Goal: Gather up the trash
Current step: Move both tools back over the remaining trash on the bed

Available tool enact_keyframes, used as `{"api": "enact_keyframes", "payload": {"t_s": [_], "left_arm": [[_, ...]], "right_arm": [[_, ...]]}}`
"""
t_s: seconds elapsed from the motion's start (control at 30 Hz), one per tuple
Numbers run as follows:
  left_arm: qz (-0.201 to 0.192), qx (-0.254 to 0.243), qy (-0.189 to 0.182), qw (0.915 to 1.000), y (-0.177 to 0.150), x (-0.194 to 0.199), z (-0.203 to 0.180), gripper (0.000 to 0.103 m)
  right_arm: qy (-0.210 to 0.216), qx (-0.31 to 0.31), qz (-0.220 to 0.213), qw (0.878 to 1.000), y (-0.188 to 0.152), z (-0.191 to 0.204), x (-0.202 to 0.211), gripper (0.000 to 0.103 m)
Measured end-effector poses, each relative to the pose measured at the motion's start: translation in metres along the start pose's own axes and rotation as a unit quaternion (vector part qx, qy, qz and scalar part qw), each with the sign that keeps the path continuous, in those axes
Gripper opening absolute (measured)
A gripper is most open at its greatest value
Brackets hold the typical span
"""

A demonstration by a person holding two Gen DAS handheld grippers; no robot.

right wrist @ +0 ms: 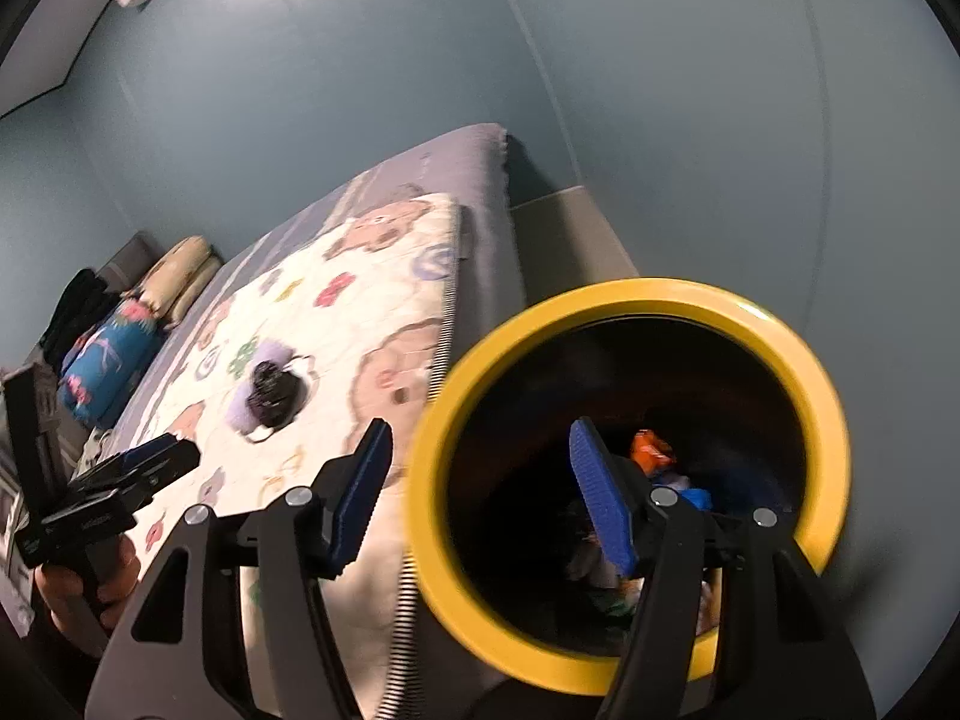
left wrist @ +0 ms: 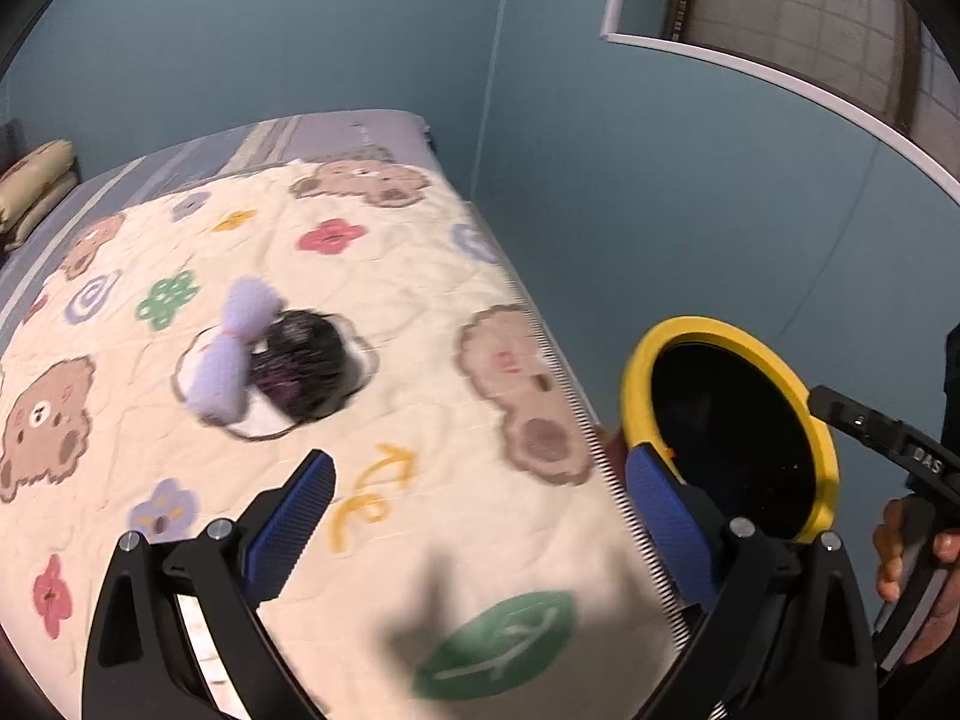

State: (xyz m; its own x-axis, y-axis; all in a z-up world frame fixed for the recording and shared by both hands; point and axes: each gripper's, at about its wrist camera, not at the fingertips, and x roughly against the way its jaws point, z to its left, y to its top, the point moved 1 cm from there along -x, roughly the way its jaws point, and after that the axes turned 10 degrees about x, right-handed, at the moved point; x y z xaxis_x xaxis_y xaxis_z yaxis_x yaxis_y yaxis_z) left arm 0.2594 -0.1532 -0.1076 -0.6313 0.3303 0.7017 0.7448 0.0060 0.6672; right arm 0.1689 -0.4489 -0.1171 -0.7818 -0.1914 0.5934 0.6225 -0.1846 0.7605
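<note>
Yellow-rimmed bin parked right beside the bed, already loaded.

Got an orange wrapper plus blue and pale scraps down in the dark inside. Still on the quilt: black crumpled bag touching a lilac bundle. Left gripper spread wide, empty; right gripper partly open over the bin's near rim, also empty.

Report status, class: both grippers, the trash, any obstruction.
Left gripper open, empty. Right gripper open, empty, at yellow-rimmed bin. Black crumpled trash and lilac bundle on quilt. Path clear.
</note>
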Motion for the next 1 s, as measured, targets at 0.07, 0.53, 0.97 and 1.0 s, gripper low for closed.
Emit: {"api": "enact_keyframes", "payload": {"t_s": [0.07,0.53,0.97,1.0], "left_arm": [[0.001,0.008,0.003,1.0000,0.000,0.004,0.011,0.094],[0.014,0.019,0.073,0.9971,-0.023,0.032,0.102,0.094],[0.050,0.051,0.088,0.9936,-0.062,0.027,0.152,0.094],[0.054,0.053,0.087,0.9933,-0.064,0.026,0.154,0.094]], "right_arm": [[0.012,0.011,0.001,1.000,0.000,0.013,0.000,0.060],[0.096,0.082,0.030,0.992,-0.028,0.105,0.007,0.063],[0.151,0.139,0.055,0.977,-0.056,0.177,0.010,0.063],[0.153,0.143,0.057,0.976,-0.059,0.181,0.010,0.063]]}}
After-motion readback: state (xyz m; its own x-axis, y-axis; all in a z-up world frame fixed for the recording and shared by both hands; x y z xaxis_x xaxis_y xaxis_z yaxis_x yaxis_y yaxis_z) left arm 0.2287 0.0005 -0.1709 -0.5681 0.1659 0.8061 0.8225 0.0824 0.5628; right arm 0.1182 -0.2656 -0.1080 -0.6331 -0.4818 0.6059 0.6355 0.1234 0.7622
